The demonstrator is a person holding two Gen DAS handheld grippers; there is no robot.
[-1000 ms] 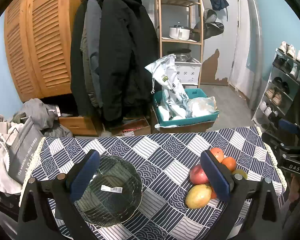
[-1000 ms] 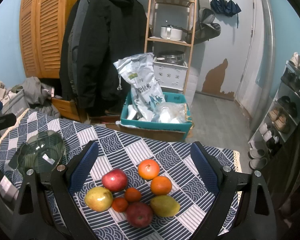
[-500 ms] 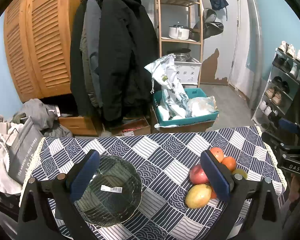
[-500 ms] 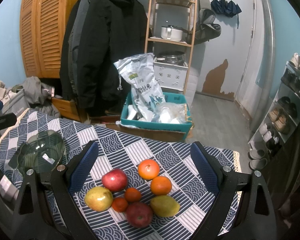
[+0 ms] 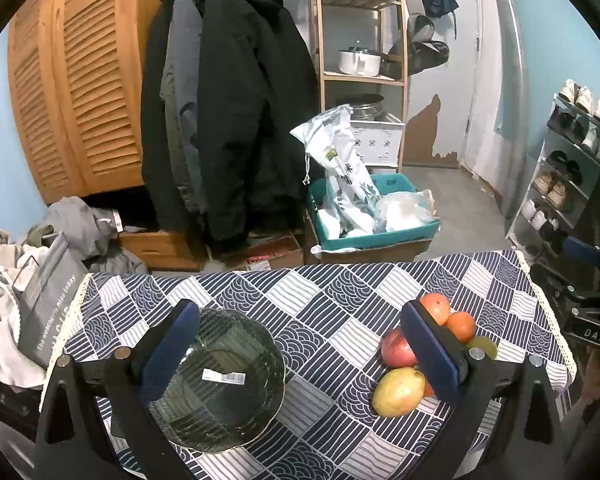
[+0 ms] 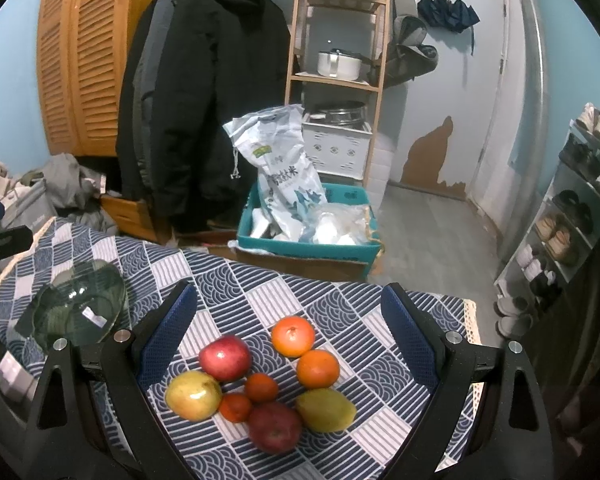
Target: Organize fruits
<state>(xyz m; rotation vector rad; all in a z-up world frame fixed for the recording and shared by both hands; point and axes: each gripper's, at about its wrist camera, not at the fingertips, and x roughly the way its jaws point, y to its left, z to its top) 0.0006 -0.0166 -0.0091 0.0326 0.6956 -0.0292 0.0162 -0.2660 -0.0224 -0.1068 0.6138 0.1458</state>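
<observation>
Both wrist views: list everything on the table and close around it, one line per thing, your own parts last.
Apples: 2, red, in the fruit cluster on the table's right part.
Oranges: 4, orange, two large, two small, same cluster.
Yellow-green fruits: 2, at the cluster's left and right edges.
Glass bowl: 1, clear greenish, empty but for a label, table's left part.
Tablecloth: 1, navy and white patchwork, covers the table.
Teal crate: 1, holds bags, floor beyond the table.
Coats: dark, hanging on a rail.
Left claw: open, above the bowl side.
Right claw: open, above the fruit.
</observation>
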